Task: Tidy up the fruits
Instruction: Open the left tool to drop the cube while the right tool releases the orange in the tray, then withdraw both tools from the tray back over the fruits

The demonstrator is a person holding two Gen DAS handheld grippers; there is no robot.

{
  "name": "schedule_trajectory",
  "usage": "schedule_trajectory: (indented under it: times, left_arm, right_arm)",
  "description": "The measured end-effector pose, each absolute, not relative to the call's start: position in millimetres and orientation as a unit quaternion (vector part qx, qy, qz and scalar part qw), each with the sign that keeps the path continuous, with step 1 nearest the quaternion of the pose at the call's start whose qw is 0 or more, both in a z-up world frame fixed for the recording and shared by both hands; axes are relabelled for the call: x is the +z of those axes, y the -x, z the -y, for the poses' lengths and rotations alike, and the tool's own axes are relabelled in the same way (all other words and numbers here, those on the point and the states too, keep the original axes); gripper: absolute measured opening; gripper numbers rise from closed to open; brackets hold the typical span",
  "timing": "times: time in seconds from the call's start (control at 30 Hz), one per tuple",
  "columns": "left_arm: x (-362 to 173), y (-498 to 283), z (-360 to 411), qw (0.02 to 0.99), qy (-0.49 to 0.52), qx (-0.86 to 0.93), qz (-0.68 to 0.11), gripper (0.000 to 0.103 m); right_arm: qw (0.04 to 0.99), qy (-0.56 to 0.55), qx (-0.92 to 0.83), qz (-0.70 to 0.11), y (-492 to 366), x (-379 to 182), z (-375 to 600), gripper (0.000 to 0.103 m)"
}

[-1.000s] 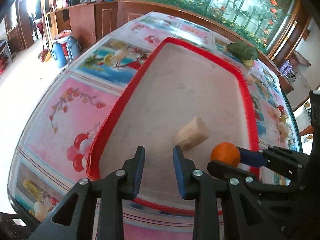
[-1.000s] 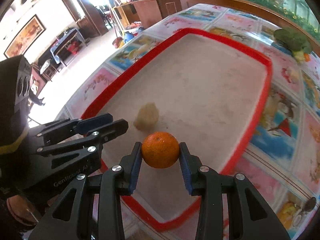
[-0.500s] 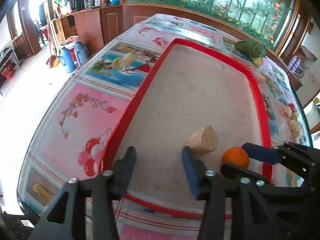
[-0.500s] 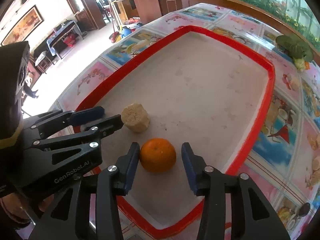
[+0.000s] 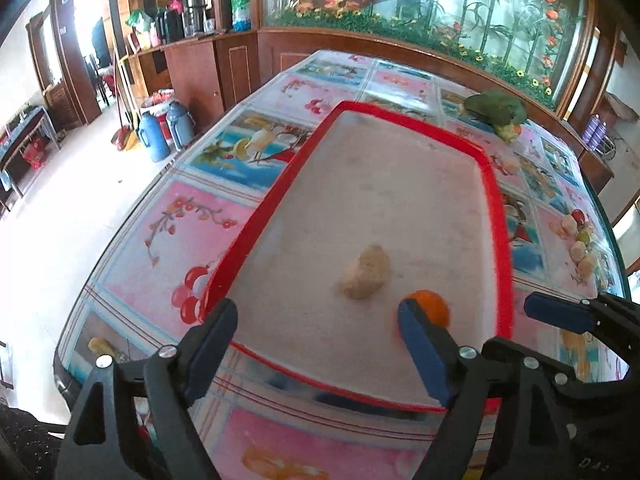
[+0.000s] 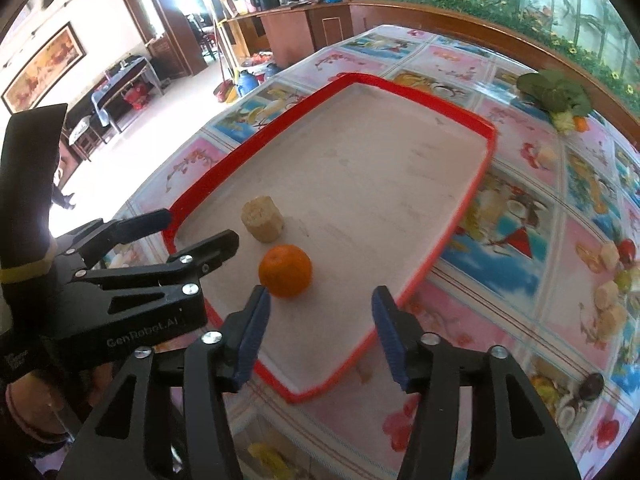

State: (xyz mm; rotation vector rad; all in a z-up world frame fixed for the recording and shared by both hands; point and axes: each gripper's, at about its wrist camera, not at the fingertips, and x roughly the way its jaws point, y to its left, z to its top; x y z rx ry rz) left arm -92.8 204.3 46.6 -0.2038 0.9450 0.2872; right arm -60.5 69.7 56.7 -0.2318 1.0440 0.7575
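Orange (image 6: 285,271) sits free on the tray (image 6: 460,224), chunk (image 6: 262,219) at its eleven o'clock; both claws, left gripper (image 5: 316,322) and right gripper (image 6: 320,304), are opening, empty.

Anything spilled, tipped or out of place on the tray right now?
Nothing stands out. The orange and the pale cut chunk sit upright, apart, on the red tray; no spill. Leafy greens lie off-tray.
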Motion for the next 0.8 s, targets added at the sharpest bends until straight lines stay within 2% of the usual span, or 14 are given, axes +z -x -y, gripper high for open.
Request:
schedule_trajectory:
  times: [0.23, 0.67, 0.8]
  left_arm:
    - [63, 96, -156, 0.891, 0.069, 0.108, -0.435, 0.096]
    - [56, 66, -30, 0.881, 0.015, -0.02, -0.472, 0.097]
    - [54, 58, 5, 0.875, -0.004, -0.049, -0.481, 0.097]
  right_arm:
    - [0.802, 0.088, 0.334, -0.487, 74, 62, -20, 0.058]
    - [0.856, -0.007, 0.169, -0.489, 67, 57, 161, 0.058]
    - [0.868, -0.026, 0.114, -0.483, 58, 56, 216, 0.066]
